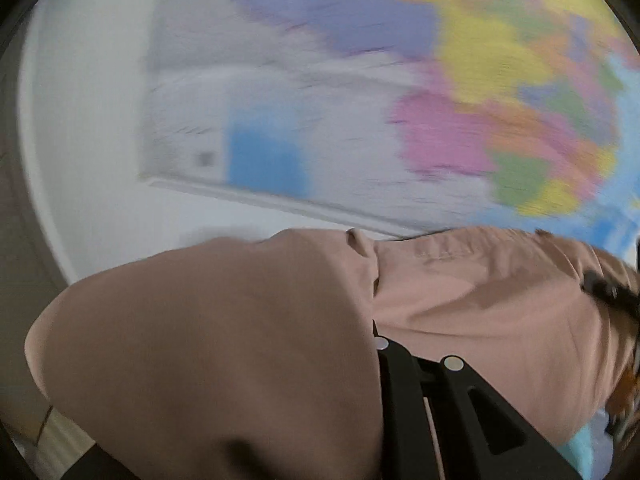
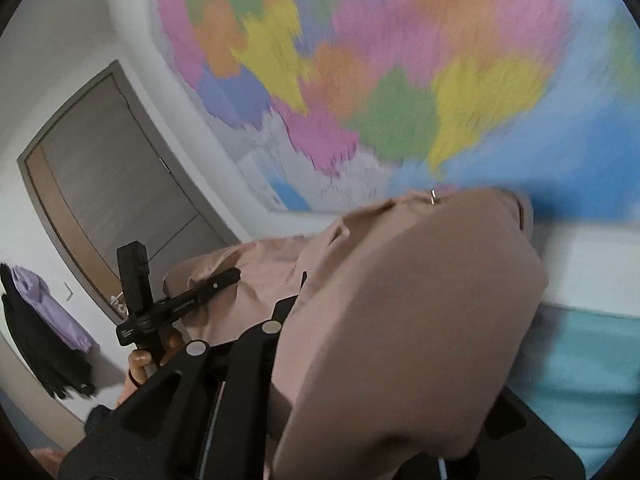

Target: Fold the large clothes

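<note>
A large dusty-pink garment hangs lifted in the air between both grippers, in front of the wall. In the left wrist view my left gripper is shut on the cloth, and a big fold drapes over its left finger. My right gripper shows at the right edge, holding the far end. In the right wrist view my right gripper is shut on the garment, which covers its right finger. My left gripper, held by a hand, pinches the other end.
A colourful wall map fills the wall ahead, blurred by motion. A grey door stands at the left, with purple and black clothes hanging beside it. A teal surface lies below at the right.
</note>
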Available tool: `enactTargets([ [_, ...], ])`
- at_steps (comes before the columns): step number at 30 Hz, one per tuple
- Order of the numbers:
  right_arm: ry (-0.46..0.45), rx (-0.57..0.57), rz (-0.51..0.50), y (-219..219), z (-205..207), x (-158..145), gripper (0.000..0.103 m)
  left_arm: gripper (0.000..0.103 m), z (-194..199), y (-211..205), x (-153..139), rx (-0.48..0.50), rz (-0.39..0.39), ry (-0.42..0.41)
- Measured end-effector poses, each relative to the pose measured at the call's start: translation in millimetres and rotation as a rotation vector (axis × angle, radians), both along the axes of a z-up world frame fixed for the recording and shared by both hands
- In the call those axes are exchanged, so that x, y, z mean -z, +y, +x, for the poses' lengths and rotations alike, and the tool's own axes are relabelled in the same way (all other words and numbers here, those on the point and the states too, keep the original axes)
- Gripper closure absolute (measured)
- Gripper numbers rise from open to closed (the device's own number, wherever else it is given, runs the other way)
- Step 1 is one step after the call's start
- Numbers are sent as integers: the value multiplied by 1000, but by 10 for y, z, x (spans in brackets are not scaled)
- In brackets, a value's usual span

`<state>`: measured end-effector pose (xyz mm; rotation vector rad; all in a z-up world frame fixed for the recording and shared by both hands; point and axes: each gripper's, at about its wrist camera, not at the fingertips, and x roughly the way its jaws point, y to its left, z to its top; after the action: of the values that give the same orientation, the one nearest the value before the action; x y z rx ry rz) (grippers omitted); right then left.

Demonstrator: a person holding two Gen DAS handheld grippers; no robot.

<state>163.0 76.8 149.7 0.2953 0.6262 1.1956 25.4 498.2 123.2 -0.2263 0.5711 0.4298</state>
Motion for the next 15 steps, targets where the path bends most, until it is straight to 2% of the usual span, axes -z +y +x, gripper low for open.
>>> enactTargets([
  [2,62,-22,-52,330,110,319,92,91,18,348,316,-75,-26,41],
  [5,209,-64,-198,812,236,1070,91,91,109,706,887,-145,-89,167],
  [6,243,-61,-230,865,249,1235,88,91,119,805,1090,-163,-118,213],
  [8,322,-47,-217,814,302,1477,72,87,59,924,1291,-173,-165,224],
  [9,346,-27,-212,754,330,1518,62,85,39,941,1306,-167,-174,217],
  [11,374,-27,-194,633,358,1540,54,79,7,958,1297,-165,-173,218],
  [13,360,-25,-207,483,338,1511,37,78,0,968,1290,-157,-169,230],
  [15,349,-27,-201,342,316,1475,37,77,9,962,1299,-154,-168,236],
])
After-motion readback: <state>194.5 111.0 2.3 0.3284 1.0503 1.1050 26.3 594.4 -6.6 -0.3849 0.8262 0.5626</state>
